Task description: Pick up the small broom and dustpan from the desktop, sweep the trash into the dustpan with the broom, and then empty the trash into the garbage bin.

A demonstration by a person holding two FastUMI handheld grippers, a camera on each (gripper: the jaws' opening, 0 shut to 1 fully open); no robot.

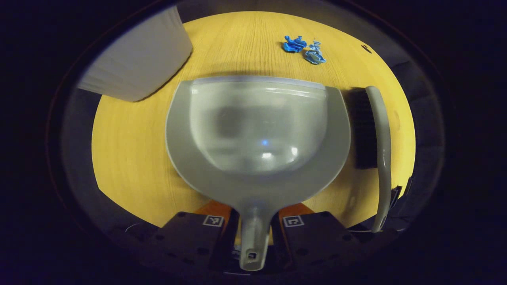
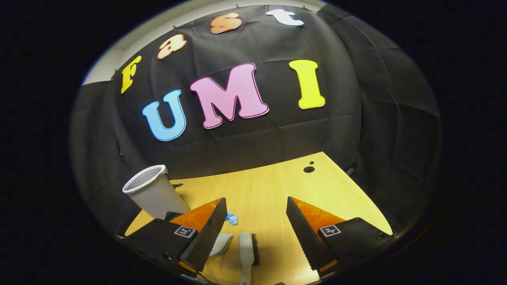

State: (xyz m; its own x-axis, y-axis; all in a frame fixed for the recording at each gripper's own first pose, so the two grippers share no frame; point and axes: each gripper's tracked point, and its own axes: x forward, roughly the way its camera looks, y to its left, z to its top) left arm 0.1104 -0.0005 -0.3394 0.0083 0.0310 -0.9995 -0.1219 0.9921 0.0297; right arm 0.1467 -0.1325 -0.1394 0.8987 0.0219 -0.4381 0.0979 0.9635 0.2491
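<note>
In the left gripper view, your left gripper (image 1: 253, 227) sits at the bottom centre with its two fingers on either side of the dustpan's handle; they look clamped on it. The one grey dustpan (image 1: 257, 130) spreads across the middle of the frame, flat on the yellow wooden desktop (image 1: 130, 158), its open edge pointing away. Just beside its right rim lies the one small broom (image 1: 376, 146), its dark bristles facing the pan. Beyond, at upper right, are two crumpled blue scraps of trash (image 1: 304, 48), touching or nearly so. One pale garbage bin (image 1: 138, 59) stands at upper left.

In the right gripper view, your right gripper (image 2: 255, 233) hangs with its fingers wide apart above the broom (image 2: 246, 253), gripping nothing. The bin (image 2: 152, 194) stands at left.
</note>
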